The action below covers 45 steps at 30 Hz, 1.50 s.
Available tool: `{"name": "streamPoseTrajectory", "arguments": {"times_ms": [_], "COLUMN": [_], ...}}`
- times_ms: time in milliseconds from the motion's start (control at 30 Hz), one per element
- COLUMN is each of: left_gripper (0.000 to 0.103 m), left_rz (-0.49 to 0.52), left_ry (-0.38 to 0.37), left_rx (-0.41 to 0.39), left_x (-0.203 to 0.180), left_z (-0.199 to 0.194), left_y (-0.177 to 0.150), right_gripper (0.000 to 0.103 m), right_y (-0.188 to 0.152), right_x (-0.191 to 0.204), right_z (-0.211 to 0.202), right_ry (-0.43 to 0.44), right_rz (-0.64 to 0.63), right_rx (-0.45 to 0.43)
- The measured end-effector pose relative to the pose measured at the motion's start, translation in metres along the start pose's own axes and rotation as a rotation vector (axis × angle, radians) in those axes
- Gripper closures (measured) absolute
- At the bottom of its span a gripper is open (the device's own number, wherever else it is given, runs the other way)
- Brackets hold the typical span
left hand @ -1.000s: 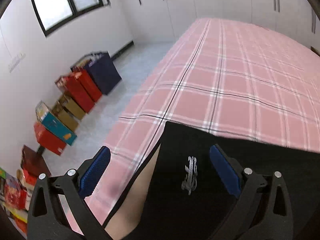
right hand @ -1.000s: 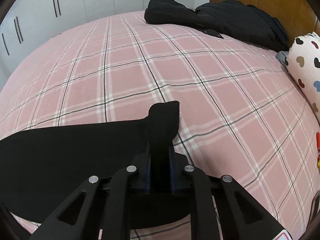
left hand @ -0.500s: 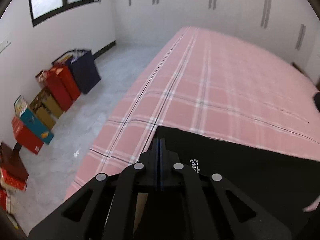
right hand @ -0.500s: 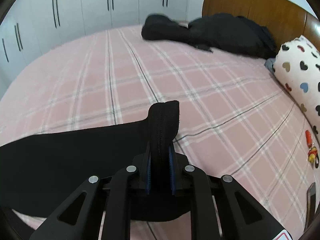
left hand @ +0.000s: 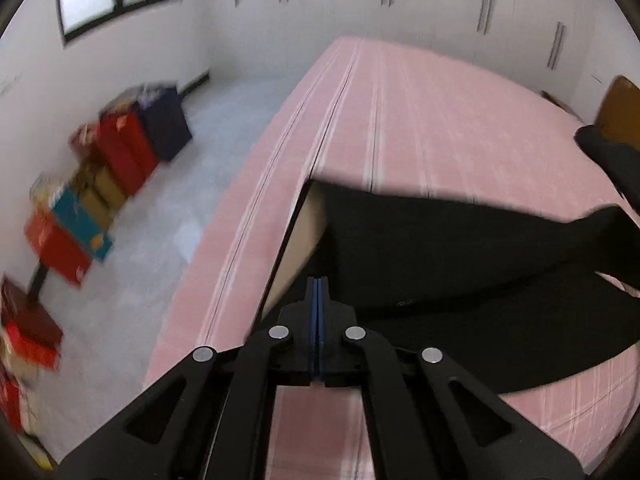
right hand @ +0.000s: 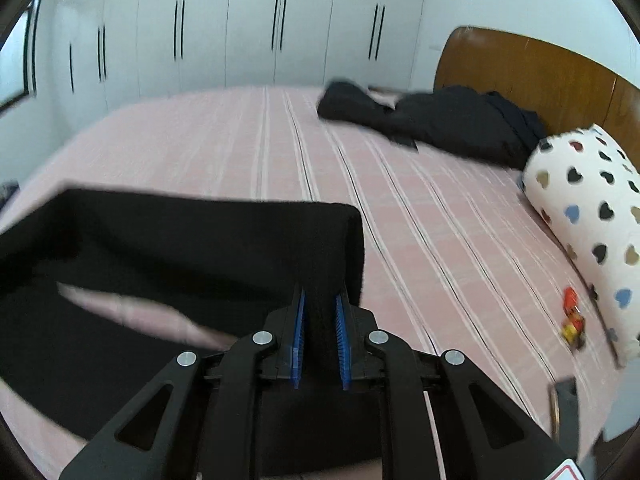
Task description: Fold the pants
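Black pants (left hand: pixel 460 248) lie on the pink plaid bed (left hand: pixel 420 112), their near edge raised so that a tan inner side shows. My left gripper (left hand: pixel 318 286) is shut on that raised edge, blue pads pressed together. In the right wrist view the pants (right hand: pixel 200 240) hang as a lifted flap over the part that lies flat. My right gripper (right hand: pixel 320 304) holds a thick bunch of the black cloth between its blue pads. Its jaws are opening, with the cloth still filling the gap. The picture is blurred by motion.
A heap of black clothes (right hand: pixel 440 120) lies by the wooden headboard (right hand: pixel 520 72), with a heart-print pillow (right hand: pixel 592 216) and a small orange thing (right hand: pixel 572 316) at the right. Boxes and bags (left hand: pixel 120 148) line the floor left of the bed. White wardrobes (right hand: pixel 240 32) stand behind.
My left gripper closed on the pants' edge. Both grippers rose and swept across the bed with the cloth, which now stands up as a lifted flap. The right pads stand slightly wider.
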<state>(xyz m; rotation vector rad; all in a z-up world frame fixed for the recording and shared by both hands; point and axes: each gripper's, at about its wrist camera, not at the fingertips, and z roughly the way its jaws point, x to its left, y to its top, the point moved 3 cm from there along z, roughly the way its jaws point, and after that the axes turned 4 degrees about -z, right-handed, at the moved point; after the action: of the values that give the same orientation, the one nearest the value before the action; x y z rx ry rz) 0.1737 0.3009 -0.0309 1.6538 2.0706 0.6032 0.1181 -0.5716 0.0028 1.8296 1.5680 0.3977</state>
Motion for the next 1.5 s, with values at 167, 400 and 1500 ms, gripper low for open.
{"name": "streamPoseTrajectory", "arguments": {"times_ms": [167,400,1500], "left_gripper": [0.051,0.006,0.096], "left_rz": [-0.289,-0.406,-0.477], "left_ry": [-0.121,-0.295,-0.247], "left_rx": [0.088,0.182,0.351], "left_x": [0.030,-0.028,0.019], "left_z": [0.003,0.018,0.040], "left_y": [-0.035,-0.021,0.003], "right_gripper": [0.066,0.049,0.065], "right_y": [-0.045,-0.063,-0.058], "right_x": [-0.019,-0.004,0.036], "right_z": [-0.008,-0.053,0.009], "right_ry": [-0.089,0.021,0.419], "right_rz": [0.075,0.185,0.629], "right_rx": [0.043,-0.018,0.255]}}
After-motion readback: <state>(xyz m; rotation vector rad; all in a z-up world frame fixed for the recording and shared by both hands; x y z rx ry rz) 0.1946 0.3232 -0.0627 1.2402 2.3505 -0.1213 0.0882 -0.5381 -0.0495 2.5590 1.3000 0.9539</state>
